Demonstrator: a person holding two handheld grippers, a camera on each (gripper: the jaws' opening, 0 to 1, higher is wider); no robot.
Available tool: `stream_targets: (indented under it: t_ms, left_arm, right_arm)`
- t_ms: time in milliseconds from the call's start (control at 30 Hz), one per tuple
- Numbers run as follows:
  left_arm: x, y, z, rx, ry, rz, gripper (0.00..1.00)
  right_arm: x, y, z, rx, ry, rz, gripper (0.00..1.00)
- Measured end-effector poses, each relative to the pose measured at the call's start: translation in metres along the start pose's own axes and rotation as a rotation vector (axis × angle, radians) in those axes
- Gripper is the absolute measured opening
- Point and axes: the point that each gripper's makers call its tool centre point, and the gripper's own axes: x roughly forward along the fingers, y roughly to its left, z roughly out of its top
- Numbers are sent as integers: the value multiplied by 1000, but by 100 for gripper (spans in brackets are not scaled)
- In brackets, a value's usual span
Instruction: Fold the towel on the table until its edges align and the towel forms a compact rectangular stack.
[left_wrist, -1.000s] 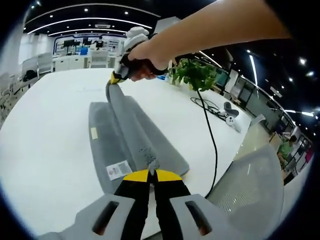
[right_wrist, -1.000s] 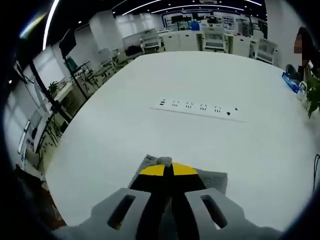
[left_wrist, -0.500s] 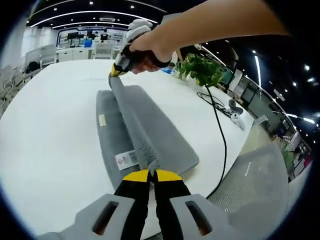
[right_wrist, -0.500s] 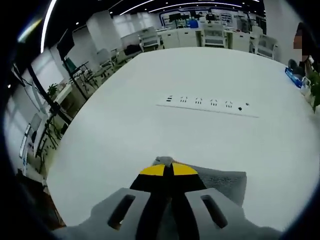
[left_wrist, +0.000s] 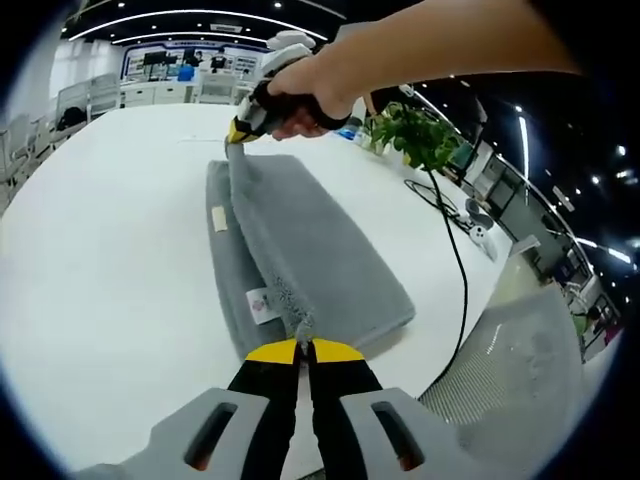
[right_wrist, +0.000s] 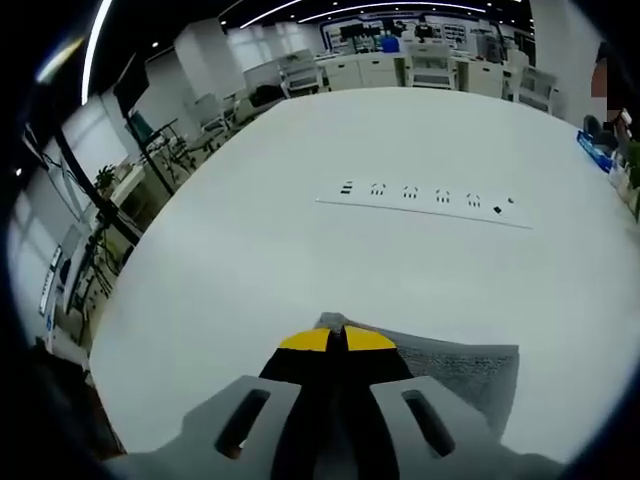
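Observation:
A grey towel (left_wrist: 300, 240) lies on the white table (left_wrist: 90, 260), its upper layer lifted and stretched between both grippers. My left gripper (left_wrist: 303, 347) is shut on the towel's near corner, just past a white care label (left_wrist: 259, 305). At the far end the right gripper (left_wrist: 240, 132), held by a person's hand, pinches the other corner. In the right gripper view my right gripper (right_wrist: 335, 341) is shut on the grey towel (right_wrist: 455, 362), which spreads to the right behind the jaws.
A potted green plant (left_wrist: 412, 138) stands at the table's right side, with a black cable (left_wrist: 455, 270) running toward the edge. A mesh chair back (left_wrist: 515, 370) sits at lower right. A row of sockets (right_wrist: 430, 197) is set into the table (right_wrist: 250, 260) ahead.
The lifted layer has been carried to the right over the lower layer, and the towel now looks wider and flatter. Both grippers stay shut on their corners.

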Motion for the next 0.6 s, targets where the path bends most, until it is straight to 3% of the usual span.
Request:
stream_targets:
  t_ms: [300, 400, 600]
  left_arm:
    - [0, 14, -6, 3, 12, 47, 9]
    - [-4, 24, -2, -9, -11, 85, 16]
    - [-7, 28, 10, 5, -38, 101, 16]
  right_arm:
    - [6, 7, 2, -49, -35, 36, 7]
    - [5, 7, 8, -64, -62, 38, 10]
    - [1, 9, 17, -73, -83, 55, 15]
